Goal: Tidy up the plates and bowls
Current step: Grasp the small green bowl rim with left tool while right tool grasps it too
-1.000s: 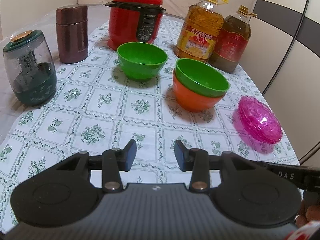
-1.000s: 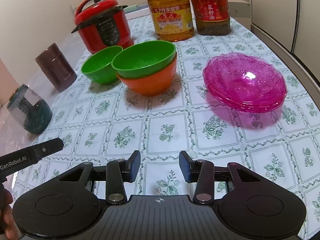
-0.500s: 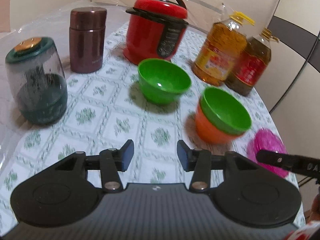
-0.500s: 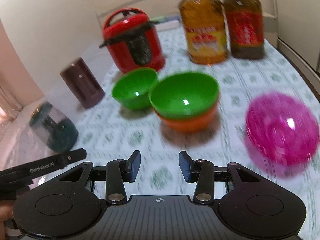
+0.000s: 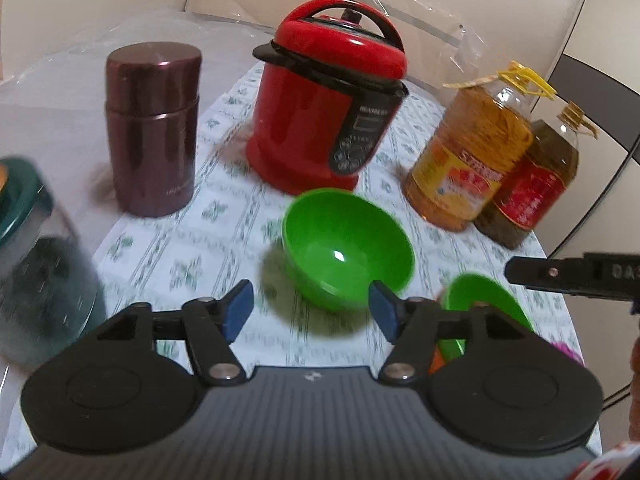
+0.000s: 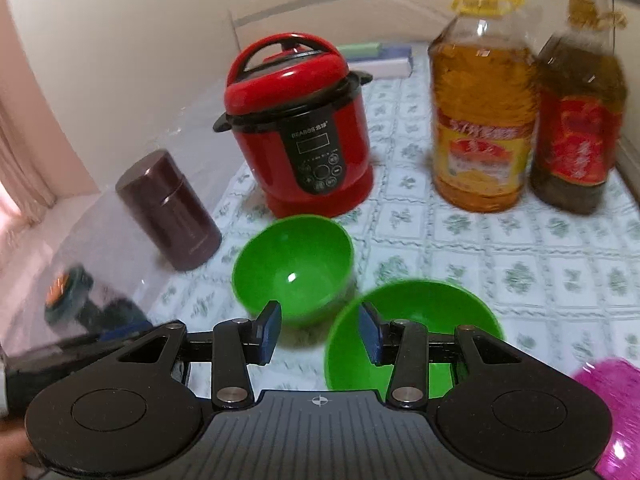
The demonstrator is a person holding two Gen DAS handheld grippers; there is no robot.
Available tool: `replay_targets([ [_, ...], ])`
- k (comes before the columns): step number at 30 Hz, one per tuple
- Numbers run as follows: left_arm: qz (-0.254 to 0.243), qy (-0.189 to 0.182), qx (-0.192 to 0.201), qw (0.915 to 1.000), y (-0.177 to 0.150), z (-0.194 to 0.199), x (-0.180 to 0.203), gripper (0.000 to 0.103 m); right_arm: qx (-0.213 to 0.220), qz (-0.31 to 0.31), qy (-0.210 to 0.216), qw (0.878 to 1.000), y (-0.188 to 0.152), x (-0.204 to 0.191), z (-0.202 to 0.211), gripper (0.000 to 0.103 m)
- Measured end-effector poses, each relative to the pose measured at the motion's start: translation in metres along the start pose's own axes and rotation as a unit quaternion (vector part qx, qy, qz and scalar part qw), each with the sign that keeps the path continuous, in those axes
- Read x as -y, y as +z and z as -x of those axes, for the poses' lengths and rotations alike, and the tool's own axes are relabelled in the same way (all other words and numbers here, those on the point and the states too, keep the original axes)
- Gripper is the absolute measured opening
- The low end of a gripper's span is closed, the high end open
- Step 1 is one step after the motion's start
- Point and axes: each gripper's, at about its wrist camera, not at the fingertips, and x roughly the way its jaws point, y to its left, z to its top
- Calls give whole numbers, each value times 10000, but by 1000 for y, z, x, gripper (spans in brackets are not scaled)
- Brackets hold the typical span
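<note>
Opening wider within the last moment, the left gripper (image 5: 311,306) now has its jaws spread with nothing between them, and both hands have come closer to the bowls than a second ago. The right gripper (image 6: 318,334) is partly spread and empty too. I judge the lone green bowl (image 5: 347,249) is the next one to take. It stands upright on the cloth (image 5: 224,216), shiny and empty, just beside the stacked bowls (image 6: 414,332). Behind it is the red cooker (image 5: 326,96). The pink plates (image 6: 614,404) lie at the right edge.
</note>
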Motion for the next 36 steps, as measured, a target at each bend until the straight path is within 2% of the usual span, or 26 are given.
replay_targets([
  [4,175,-49,-72,9998,19,-32,-8,62,-175,16,-206,9996,36,13,-39,43],
  [7,401,-45,-136,9991,27,-56,-17,62,-381,-151,-84,9991,52,25,-64,43],
  [12,795,-199,-483,9955,30,-98,-32,60,-807,-419,17,9959,64,46,-109,43],
  [14,928,-205,-627,9935,29,-110,-38,54,-939,-498,10,9943,65,51,-123,43],
  [20,1014,-258,-754,9917,28,-130,-47,46,-1305,-321,-92,9909,61,50,-152,43],
  [24,1034,-376,-797,9907,29,-136,-49,36,-1426,-201,-142,9895,57,46,-164,43],
  [26,989,-383,-818,9910,30,-137,-49,27,-1468,-132,-219,9888,55,45,-167,43],
  [29,920,-349,-854,9915,30,-139,-48,22,-1511,-130,-209,9882,52,44,-172,43],
  [30,908,-344,-866,9915,30,-140,-48,21,-1527,-138,-198,9880,51,44,-173,41],
  [33,836,-340,-890,9919,30,-140,-47,17,-1566,-165,-183,9874,48,43,-177,23],
  [35,812,-369,-892,9920,30,-140,-47,13,-1551,-160,-209,9876,47,43,-178,18],
  [36,794,-390,-898,9920,30,-140,-46,12,-1543,-152,-229,9876,46,43,-178,11],
])
